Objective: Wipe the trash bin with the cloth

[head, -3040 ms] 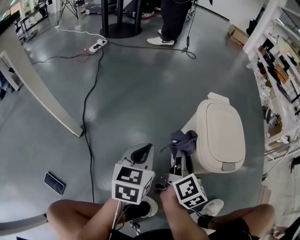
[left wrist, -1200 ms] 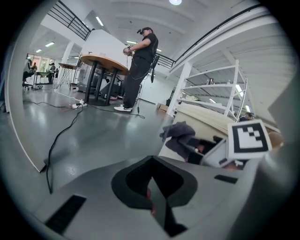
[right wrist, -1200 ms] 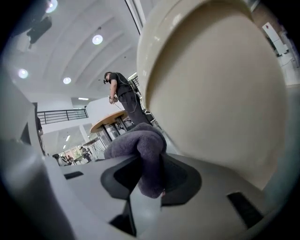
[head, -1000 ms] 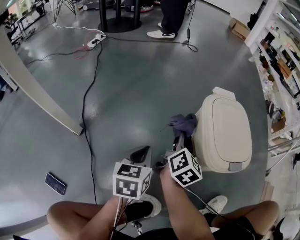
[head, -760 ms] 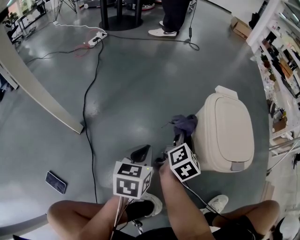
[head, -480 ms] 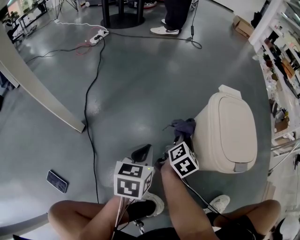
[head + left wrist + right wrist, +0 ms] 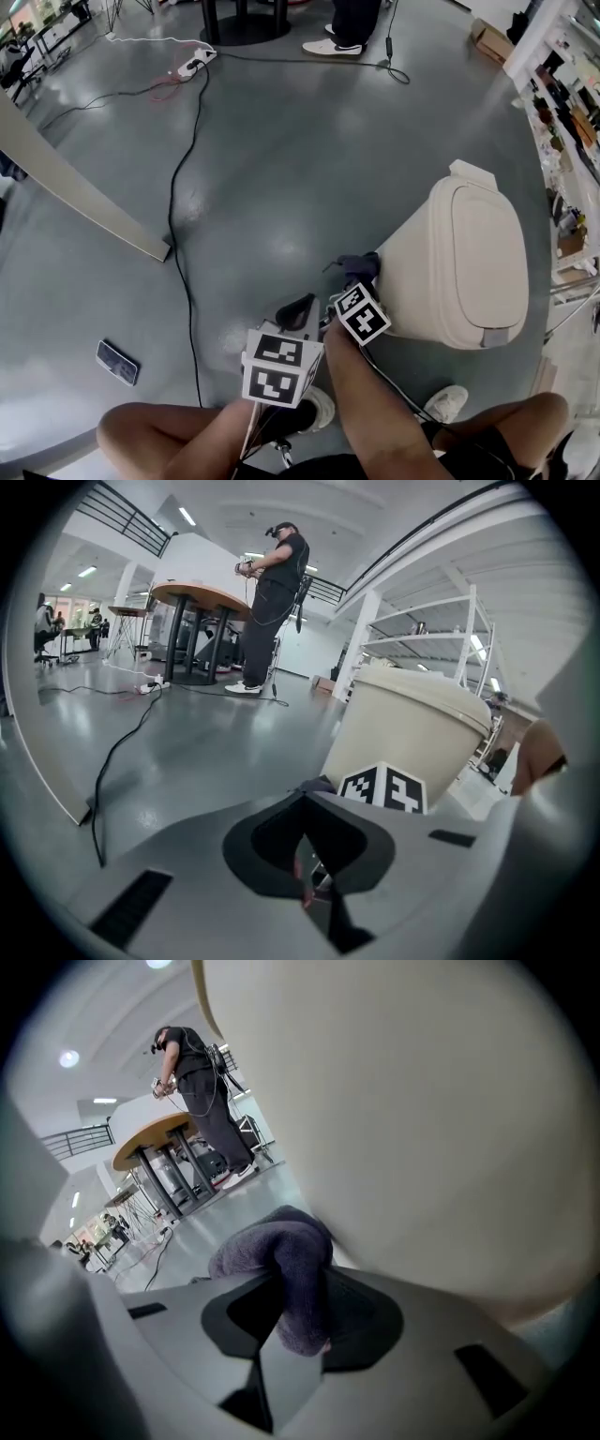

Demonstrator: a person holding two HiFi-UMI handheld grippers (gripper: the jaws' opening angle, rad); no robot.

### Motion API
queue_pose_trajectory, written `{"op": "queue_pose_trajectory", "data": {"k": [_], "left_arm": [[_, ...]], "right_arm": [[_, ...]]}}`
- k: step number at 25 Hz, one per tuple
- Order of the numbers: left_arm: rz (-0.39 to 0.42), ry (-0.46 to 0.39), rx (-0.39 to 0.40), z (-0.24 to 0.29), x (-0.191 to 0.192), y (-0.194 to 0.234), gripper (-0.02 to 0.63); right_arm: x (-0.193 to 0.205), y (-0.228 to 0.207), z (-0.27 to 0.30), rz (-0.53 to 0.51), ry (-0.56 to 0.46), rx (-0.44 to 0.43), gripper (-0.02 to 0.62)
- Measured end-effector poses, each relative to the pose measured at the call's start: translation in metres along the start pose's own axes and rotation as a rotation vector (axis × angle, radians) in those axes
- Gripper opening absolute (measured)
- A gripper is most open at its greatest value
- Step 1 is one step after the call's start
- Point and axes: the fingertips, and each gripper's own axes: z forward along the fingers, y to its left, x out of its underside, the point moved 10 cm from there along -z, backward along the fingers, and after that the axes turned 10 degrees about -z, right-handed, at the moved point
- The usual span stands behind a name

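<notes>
A cream trash bin [image 7: 464, 267] with its lid closed stands on the grey floor at the right. My right gripper [image 7: 355, 284] is shut on a dark purple cloth [image 7: 357, 265] and holds it against the bin's left side, low down. In the right gripper view the cloth [image 7: 281, 1255] bulges out of the jaws of that gripper [image 7: 295, 1321], with the bin wall [image 7: 422, 1129] filling the frame beside it. My left gripper [image 7: 296, 313] hovers just left of the right one, shut and empty. From its own view the left gripper [image 7: 305, 799] looks at the bin [image 7: 412, 724].
A black cable [image 7: 174, 202] runs across the floor at the left, past a slanted white beam [image 7: 80, 202]. A phone [image 7: 117, 362] lies at the lower left. A power strip [image 7: 194, 64], a table base and a person's shoes [image 7: 333, 45] are at the far side. Shelves [image 7: 567, 103] line the right.
The right gripper has carried the cloth down along the bin's left side. The bin now looks larger and closer, and the left gripper has shifted slightly right.
</notes>
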Motion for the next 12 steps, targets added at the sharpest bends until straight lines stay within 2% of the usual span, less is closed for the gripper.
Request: {"op": "queue_pose_trajectory", "data": {"k": [6, 12], "left_arm": [[0.044, 0.015, -0.026, 0.011, 0.004, 0.006, -0.002], [-0.032, -0.022, -0.027, 0.011, -0.012, 0.007, -0.002]], "right_arm": [[0.016, -0.006, 0.013, -0.059, 0.059, -0.055, 0.109], [0.010, 0.005, -0.025, -0.161, 0.002, -0.183, 0.108]]}}
